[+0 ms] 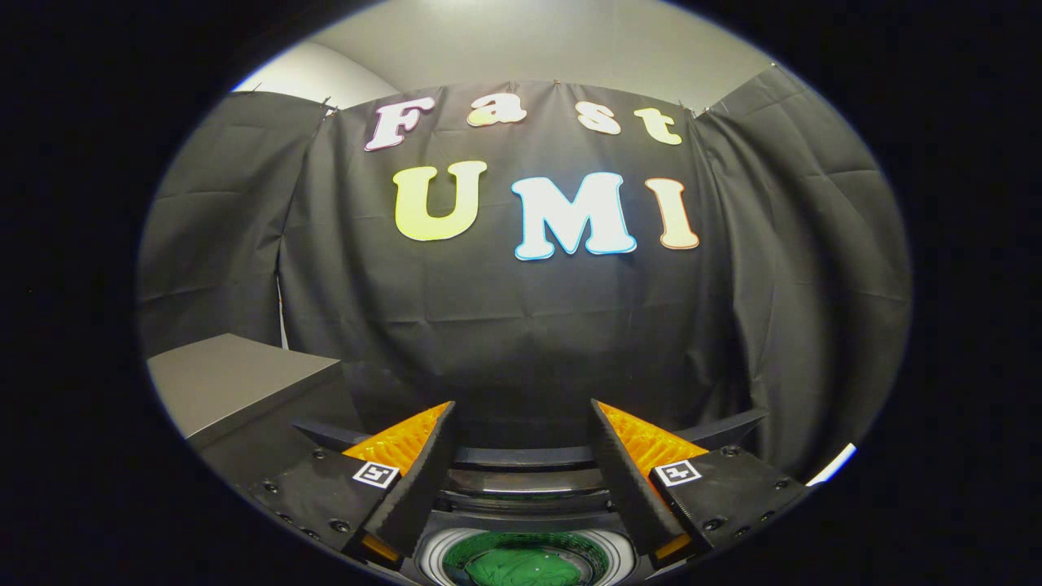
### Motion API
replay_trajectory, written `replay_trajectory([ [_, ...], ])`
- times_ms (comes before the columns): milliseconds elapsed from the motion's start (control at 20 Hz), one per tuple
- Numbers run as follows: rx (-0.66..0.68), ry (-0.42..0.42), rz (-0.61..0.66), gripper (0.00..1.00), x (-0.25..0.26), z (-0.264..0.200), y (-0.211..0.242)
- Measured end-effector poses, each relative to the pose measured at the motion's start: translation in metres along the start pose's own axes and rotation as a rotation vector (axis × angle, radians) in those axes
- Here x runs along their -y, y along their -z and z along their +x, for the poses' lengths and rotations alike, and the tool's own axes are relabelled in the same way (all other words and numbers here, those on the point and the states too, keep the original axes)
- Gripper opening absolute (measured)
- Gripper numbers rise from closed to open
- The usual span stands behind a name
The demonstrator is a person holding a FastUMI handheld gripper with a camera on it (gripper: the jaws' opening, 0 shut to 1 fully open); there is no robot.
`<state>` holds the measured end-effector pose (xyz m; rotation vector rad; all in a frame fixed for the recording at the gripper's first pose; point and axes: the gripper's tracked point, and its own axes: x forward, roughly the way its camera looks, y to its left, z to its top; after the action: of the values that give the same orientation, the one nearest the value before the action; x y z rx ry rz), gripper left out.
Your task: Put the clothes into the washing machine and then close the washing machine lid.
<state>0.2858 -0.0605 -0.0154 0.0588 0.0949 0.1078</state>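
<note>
Spread wide with nothing held between its fingers, the gripper hangs above the washing machine. Below and between the fingers, the round drum mouth with its pale ring holds the green clothes, crumpled and soft. Beside the machine stands a flat-topped grey cabinet; creased black cloth walls the space beyond.

Gripper camera looks forward from just above the washing machine; faces booth wall.
</note>
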Motion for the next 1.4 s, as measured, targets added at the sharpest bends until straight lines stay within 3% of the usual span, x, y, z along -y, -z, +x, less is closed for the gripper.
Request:
replay_trajectory([
  [750,-0.029,-0.009,0.002,0.97,-0.001,-0.048,0.029],
  [1150,-0.125,-0.005,0.009,0.97,0.004,-0.073,0.077],
  [1400,-0.141,-0.01,0.018,0.97,0.004,-0.08,0.082],
])
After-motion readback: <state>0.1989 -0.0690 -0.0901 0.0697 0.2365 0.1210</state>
